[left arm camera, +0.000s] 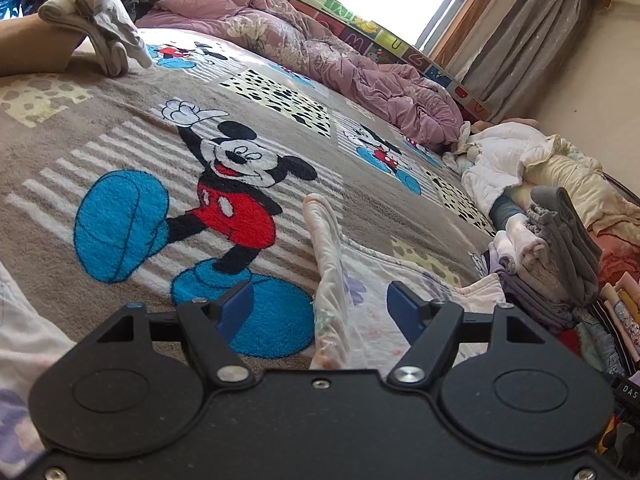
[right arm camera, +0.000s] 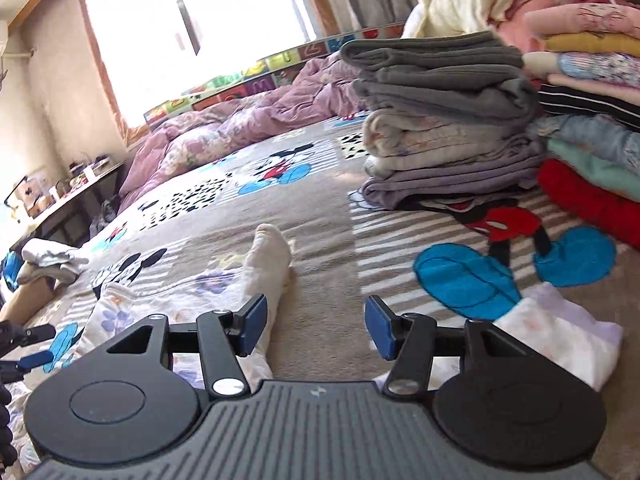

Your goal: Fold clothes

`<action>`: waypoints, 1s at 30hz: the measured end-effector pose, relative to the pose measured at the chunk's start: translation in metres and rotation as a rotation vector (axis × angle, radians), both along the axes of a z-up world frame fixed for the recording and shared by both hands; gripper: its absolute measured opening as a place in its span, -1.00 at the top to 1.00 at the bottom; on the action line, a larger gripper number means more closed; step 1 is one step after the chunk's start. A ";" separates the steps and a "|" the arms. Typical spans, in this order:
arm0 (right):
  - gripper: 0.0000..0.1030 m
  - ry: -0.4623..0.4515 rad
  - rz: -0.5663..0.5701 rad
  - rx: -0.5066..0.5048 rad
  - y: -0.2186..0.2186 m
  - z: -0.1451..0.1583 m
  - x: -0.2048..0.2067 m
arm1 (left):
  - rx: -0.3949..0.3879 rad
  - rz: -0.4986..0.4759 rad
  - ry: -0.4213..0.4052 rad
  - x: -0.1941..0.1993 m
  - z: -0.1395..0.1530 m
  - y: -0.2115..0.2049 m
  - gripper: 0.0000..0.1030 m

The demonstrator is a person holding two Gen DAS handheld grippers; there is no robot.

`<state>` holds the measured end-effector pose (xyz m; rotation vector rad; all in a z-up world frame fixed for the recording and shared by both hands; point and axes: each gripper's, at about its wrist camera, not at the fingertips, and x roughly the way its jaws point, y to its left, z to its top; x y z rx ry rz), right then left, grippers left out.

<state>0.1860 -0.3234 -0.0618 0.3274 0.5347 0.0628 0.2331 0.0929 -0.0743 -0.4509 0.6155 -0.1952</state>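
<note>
garment [left arm camera: 340, 276] is a pale floral piece, lying flat on the bed [left arm camera: 100, 120] close under both cameras. one long narrow part, sleeve or leg, can't tell which, runs away from me across the blanket [right arm camera: 264, 264]. the rest spreads left in the right wrist view, and a loose bunched corner [right arm camera: 556, 328] sits off to the right, beside my right gripper.

progress, my read: this piece isn't folded yet. it's spread out, no clean crease visible anywhere. earlier work looks done: a neat stack [right arm camera: 440, 120] of folded grey, cream and lilac items stands further up the bed on the right, with more folded clothes [right arm camera: 592, 128] behind it. so this item remains, then it goes on the stack. whether more unfolded laundry waits out of frame i can't say.

left gripper [left arm camera: 320, 312]: jaws wide apart, nothing pinched. the narrow part rises between the pads without visible contact on either one.

right gripper [right arm camera: 314, 328]: jaws apart, nothing held. bare blanket shows in the gap; the narrow part passes just behind the left pad, touching or not i can't tell.

further out: rumpled purple duvet [left arm camera: 320, 48] along the window side, a person's arm and a grey-white cloth [left arm camera: 96, 12] at far left, well apart from the garment.
</note>
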 end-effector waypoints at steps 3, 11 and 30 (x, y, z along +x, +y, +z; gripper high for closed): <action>-0.20 0.051 0.066 -0.031 0.019 0.000 0.037 | 0.024 -0.060 0.036 0.028 -0.003 -0.005 -0.42; -0.17 0.223 0.196 -0.046 0.037 -0.027 0.128 | -0.002 -0.179 0.135 0.096 -0.024 -0.009 -0.42; 0.64 0.291 0.215 0.737 -0.041 -0.092 0.153 | -0.274 -0.253 0.261 0.130 -0.057 0.016 0.38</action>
